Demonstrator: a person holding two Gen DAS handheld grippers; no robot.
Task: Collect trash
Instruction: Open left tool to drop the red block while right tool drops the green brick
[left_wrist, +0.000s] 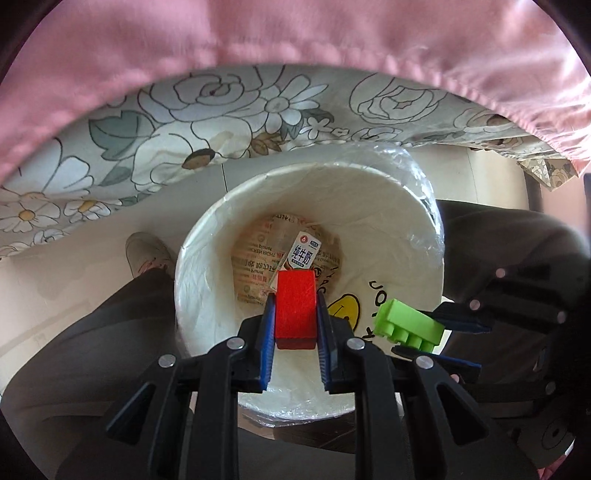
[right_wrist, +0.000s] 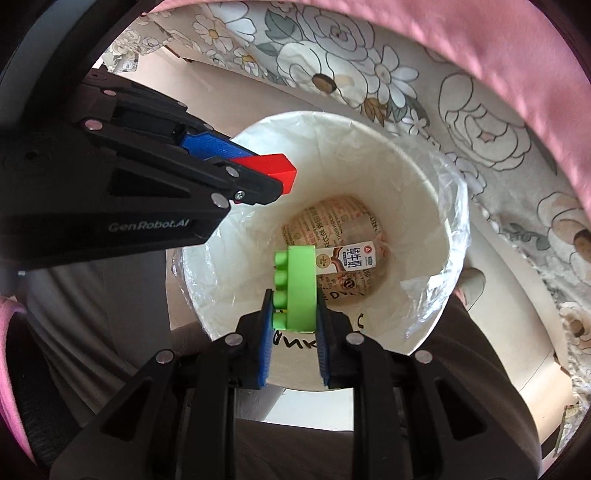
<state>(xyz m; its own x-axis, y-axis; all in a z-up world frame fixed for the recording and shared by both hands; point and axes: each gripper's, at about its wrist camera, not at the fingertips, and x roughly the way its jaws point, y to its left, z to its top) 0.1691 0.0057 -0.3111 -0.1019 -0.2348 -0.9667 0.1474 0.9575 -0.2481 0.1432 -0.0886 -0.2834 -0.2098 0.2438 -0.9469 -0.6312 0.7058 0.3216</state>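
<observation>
Both grippers are over the white trash bin (left_wrist: 207, 258), which sits on the floor with a clear plastic liner (left_wrist: 424, 177). On the left, the left gripper (left_wrist: 295, 310) is clamped tight on a red block (left_wrist: 295, 306), pointing down into the bin's mouth. Down at the bottom there's a milk carton (left_wrist: 301, 253) lying on printed wrappers. To the right, the right gripper (right_wrist: 293, 306) pinches a green toy brick (right_wrist: 297, 288) over the same bin.

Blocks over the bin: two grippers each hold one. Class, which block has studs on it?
The green block, clamped in the right gripper, shows a row of round studs. The red block in the left gripper has plain flat faces.
</observation>
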